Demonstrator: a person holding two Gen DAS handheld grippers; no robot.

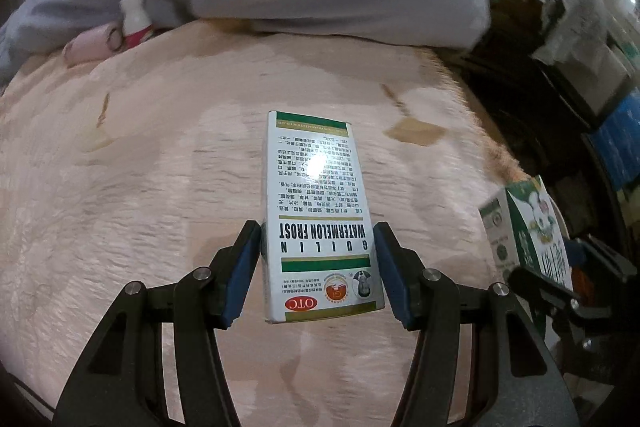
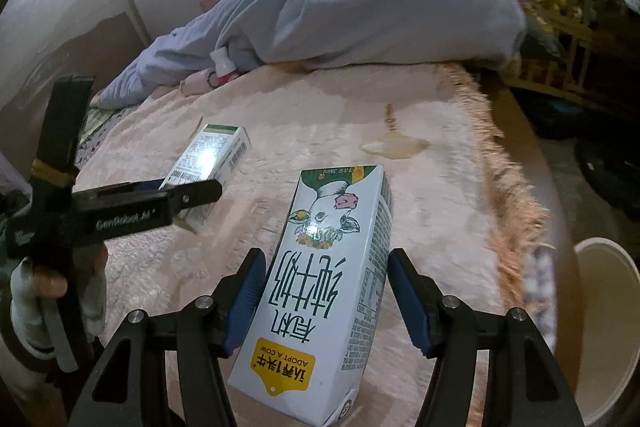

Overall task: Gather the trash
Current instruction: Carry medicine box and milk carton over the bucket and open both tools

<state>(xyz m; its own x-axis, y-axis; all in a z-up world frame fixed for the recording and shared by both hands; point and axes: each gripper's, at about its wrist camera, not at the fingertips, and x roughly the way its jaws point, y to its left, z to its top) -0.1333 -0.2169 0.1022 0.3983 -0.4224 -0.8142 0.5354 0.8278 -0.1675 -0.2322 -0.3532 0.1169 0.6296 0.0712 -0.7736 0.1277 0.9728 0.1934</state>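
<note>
left tongs (image 1: 318, 267) clenched on white-green cardboard medicine box (image 1: 316, 195); right tongs (image 2: 326, 293) grasping white cow-print milk carton (image 2: 324, 279), both over pink fuzzy blanket (image 1: 140, 187).

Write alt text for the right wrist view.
The right gripper holds a white milk carton with a cow drawing above a pink bedspread. To its left, the left gripper holds a medicine box; a white bin sits lower right.

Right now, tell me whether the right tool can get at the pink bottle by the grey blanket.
Probably not yet: the right tool is already shut on the milk carton, and the pink bottle lies far across the bed, tucked against the grey blanket.
</note>
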